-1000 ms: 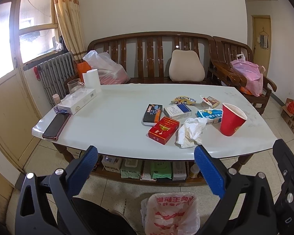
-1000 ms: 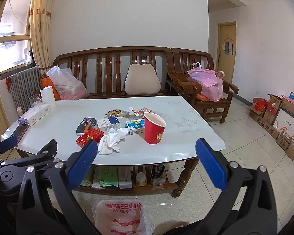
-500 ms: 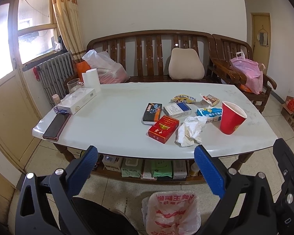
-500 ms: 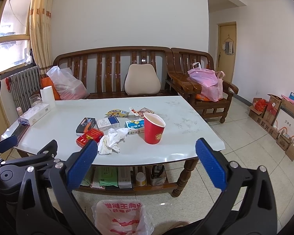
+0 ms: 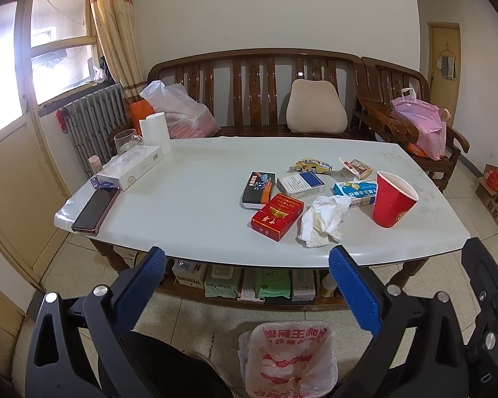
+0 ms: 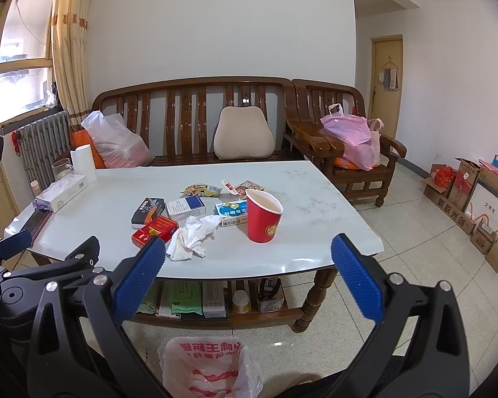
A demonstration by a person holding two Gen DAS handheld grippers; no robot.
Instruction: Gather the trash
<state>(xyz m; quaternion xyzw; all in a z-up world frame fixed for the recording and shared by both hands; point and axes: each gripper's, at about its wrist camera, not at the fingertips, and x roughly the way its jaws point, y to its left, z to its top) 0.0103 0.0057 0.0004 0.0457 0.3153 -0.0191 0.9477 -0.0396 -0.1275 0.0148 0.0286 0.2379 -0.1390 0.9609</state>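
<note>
**Left wrist view: trash on the desk, both tools wide open and empty**

Your trash sits toward the right end of the desk (image 5: 189,199). The crumpled tissue (image 5: 322,220) lies near the front edge, touching the red cigarette pack (image 5: 277,215) on its left. The red paper cup (image 5: 393,204) stands upright just right of the tissue. Behind them lie a black box (image 5: 258,186), a white-and-blue pack (image 5: 300,184), a blue medicine box (image 5: 355,192) and a snack wrapper (image 5: 312,165). On the floor in front of the desk, the plastic-lined bin (image 5: 289,358) stands open below your tools. Your left tool (image 5: 245,293) hovers short of the front edge, fingers spread wide, holding nothing. Your right tool (image 6: 247,283) is equally wide open and empty.
</note>
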